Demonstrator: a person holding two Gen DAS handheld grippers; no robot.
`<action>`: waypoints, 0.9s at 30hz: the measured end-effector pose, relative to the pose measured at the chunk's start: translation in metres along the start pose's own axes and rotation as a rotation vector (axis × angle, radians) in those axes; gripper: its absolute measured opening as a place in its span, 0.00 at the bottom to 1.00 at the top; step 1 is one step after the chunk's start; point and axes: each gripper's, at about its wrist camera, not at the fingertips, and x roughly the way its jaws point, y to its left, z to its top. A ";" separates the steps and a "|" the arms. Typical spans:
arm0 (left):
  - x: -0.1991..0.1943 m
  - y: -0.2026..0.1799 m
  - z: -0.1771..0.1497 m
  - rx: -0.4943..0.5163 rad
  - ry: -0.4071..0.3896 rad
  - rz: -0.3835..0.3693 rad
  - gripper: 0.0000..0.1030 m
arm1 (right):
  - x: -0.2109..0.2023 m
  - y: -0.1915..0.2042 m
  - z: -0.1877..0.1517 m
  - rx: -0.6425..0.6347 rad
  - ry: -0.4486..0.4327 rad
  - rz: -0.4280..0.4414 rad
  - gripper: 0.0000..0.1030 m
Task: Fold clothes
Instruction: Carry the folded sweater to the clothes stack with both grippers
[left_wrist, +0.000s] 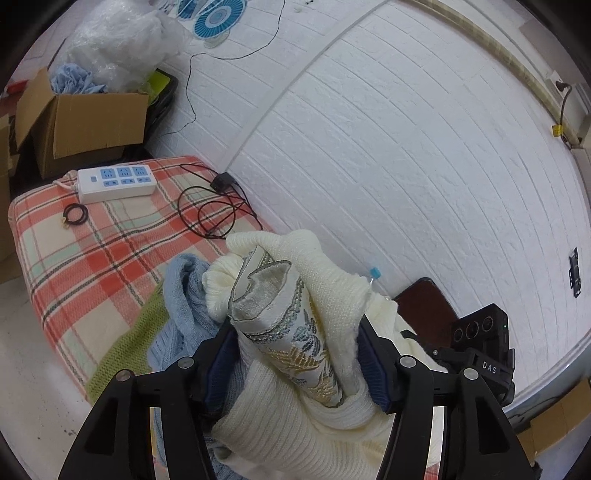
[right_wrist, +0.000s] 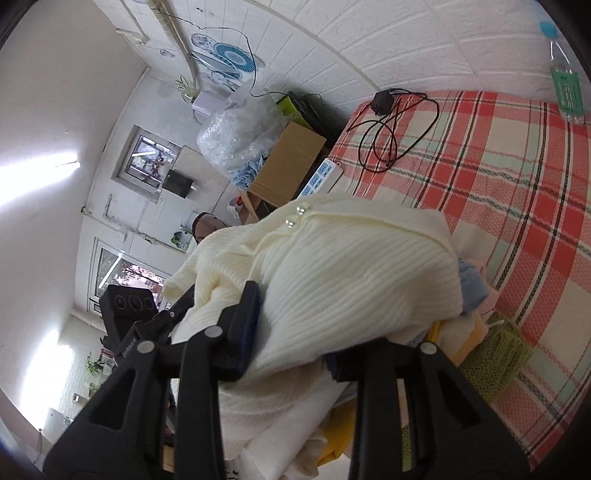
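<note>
A cream ribbed knit cardigan (left_wrist: 325, 295) with an embroidered collar band (left_wrist: 295, 339) is bunched between the fingers of my left gripper (left_wrist: 295, 362), which is shut on it. In the right wrist view the same cream cardigan (right_wrist: 351, 266), with pearl buttons (right_wrist: 295, 216), bulges between the fingers of my right gripper (right_wrist: 291, 328), which is shut on its ribbed fabric. The other gripper (right_wrist: 129, 314) shows at the left there. Under the cardigan lies a pile with a light blue knit (left_wrist: 184, 295) and a green knit (right_wrist: 495, 354).
A plaid-covered bed (left_wrist: 92, 251) holds a white power strip (left_wrist: 114, 182), a black adapter with coiled cable (left_wrist: 218, 206) and a small cable loop (left_wrist: 74, 214). A cardboard box (left_wrist: 85, 125) and plastic bags stand beyond. A white brick-pattern wall (left_wrist: 406, 147) runs alongside. A water bottle (right_wrist: 565, 74) lies at the bed's far side.
</note>
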 end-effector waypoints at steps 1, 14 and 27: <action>-0.004 -0.002 -0.001 0.008 -0.016 0.005 0.67 | -0.002 0.001 -0.001 -0.004 -0.001 0.001 0.36; -0.058 0.012 -0.029 0.055 -0.147 0.059 0.76 | -0.029 0.006 -0.011 -0.035 -0.014 0.054 0.58; -0.007 0.004 -0.108 0.246 0.039 0.031 0.78 | -0.028 0.066 -0.033 -0.247 0.005 0.069 0.26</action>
